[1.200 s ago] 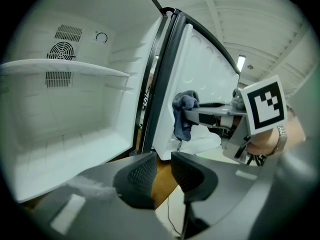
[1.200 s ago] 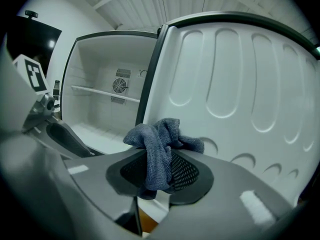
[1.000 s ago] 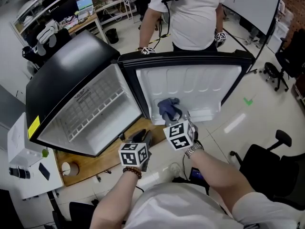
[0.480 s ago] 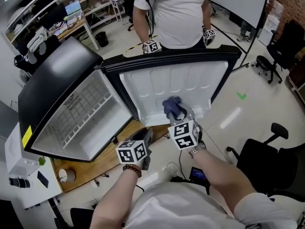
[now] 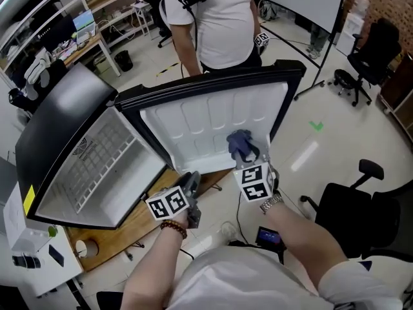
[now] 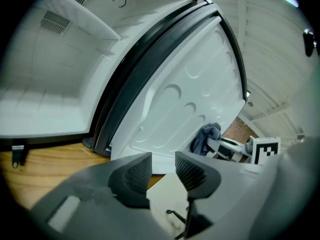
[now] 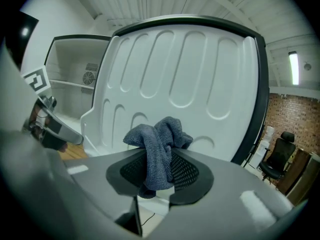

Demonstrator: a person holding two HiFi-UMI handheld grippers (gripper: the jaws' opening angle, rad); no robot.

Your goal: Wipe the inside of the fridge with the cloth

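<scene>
Two grippers are up at the open fridge point(image 5: 71, 134); the right gripper point(image 7: 160, 170) has its jaws clamped on the grey-blue cloth point(image 7: 159, 139), which bunches between the pads and stands in a tuft just above them; the left gripper point(image 6: 163, 165) has just been opening its jaws, which now stand apart with nothing between them.

From where I stand the step looks like wiping the door liner point(image 5: 206, 124), which lies straight ahead of the right fingertips with the cloth's tuft close to it, though I cannot tell whether they touch; to do it well I'd keep that grip firm, press the tuft rather than the jaws onto the plastic, and follow the moulded hollows so the folds reach into them.

The liner is white and smooth, with long oval recesses and a black gasket point(image 7: 262, 89) round it; the cabinet with its wire shelf point(image 5: 97, 166) opens to the left of the left fingertips, and a wooden top point(image 6: 45, 171) lies below them; beyond the door stands a person point(image 5: 216, 24) in a white shirt; an office chair point(image 5: 361, 202) sits on the pale floor to the right.
</scene>
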